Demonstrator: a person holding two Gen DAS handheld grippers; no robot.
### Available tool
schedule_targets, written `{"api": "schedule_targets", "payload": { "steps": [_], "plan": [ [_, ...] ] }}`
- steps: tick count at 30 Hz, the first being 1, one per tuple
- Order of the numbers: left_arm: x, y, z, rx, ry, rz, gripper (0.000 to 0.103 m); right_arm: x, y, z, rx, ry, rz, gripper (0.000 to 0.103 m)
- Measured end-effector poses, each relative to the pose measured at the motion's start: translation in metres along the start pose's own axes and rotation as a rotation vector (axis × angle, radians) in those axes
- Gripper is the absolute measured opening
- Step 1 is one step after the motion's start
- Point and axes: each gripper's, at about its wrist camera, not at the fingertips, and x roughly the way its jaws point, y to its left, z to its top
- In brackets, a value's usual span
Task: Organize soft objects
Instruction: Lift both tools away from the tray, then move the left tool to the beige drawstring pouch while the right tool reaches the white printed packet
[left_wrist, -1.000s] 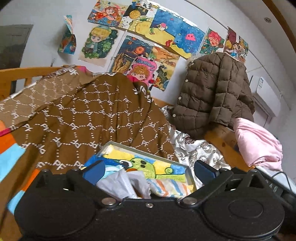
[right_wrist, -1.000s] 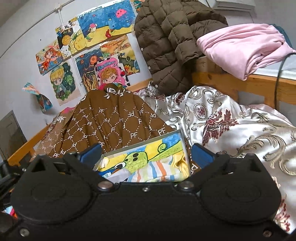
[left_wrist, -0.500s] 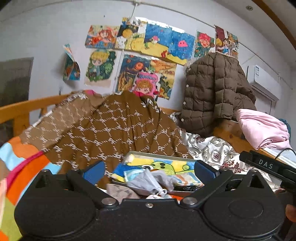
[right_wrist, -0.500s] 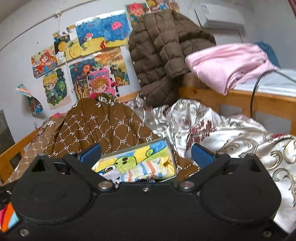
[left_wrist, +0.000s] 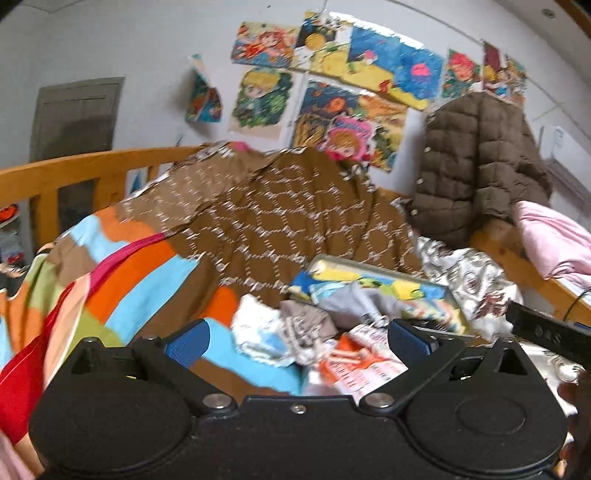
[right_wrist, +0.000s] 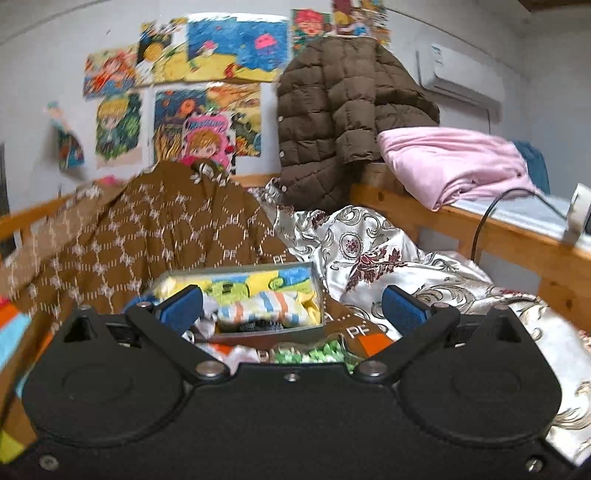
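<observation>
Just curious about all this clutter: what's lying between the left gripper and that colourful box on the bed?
In the left wrist view, loose small garments lie between the left gripper and the box: a white-blue piece, a grey-brown one and an orange-white one.

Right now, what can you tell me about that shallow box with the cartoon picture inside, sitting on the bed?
The box is a shallow, grey-walled rectangular tray whose inside is printed with a yellow, blue and green cartoon. It lies open on the brown patterned blanket, beside the silver floral quilt. A striped cloth is piled in it, and a grey cloth drapes over its near edge. Neither tool touches it.
</observation>
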Motion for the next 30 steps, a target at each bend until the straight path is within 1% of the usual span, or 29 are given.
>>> {"api": "schedule_targets", "payload": {
  "steps": [6, 11, 13, 17, 19, 22, 25, 30],
  "plan": [
    [-0.009, 0.005, -0.003, 0.026, -0.016, 0.056, 0.102, -0.034, 0.021, -0.018, -0.051, 0.036, 0.051, 0.103],
    [-0.017, 0.005, -0.001, 0.083, -0.035, 0.149, 0.102, -0.063, 0.037, -0.037, -0.088, 0.090, 0.067, 0.102],
    [-0.021, 0.006, 0.001, 0.095, -0.037, 0.156, 0.102, -0.073, 0.046, -0.047, -0.105, 0.115, 0.084, 0.102],
    [-0.023, 0.009, 0.010, 0.108, -0.013, 0.119, 0.102, -0.089, 0.065, -0.061, -0.163, 0.143, 0.145, 0.102],
    [-0.019, 0.008, 0.012, 0.125, 0.013, 0.092, 0.102, -0.095, 0.073, -0.065, -0.187, 0.149, 0.191, 0.102],
    [-0.009, 0.005, 0.012, 0.158, 0.063, 0.069, 0.102, -0.102, 0.085, -0.068, -0.218, 0.150, 0.233, 0.102],
    [0.002, 0.000, 0.014, 0.218, 0.096, 0.043, 0.102, -0.104, 0.091, -0.068, -0.219, 0.164, 0.258, 0.102],
    [0.021, -0.009, 0.019, 0.348, 0.124, -0.007, 0.102, -0.090, 0.093, -0.065, -0.196, 0.193, 0.302, 0.102]
  ]
}}
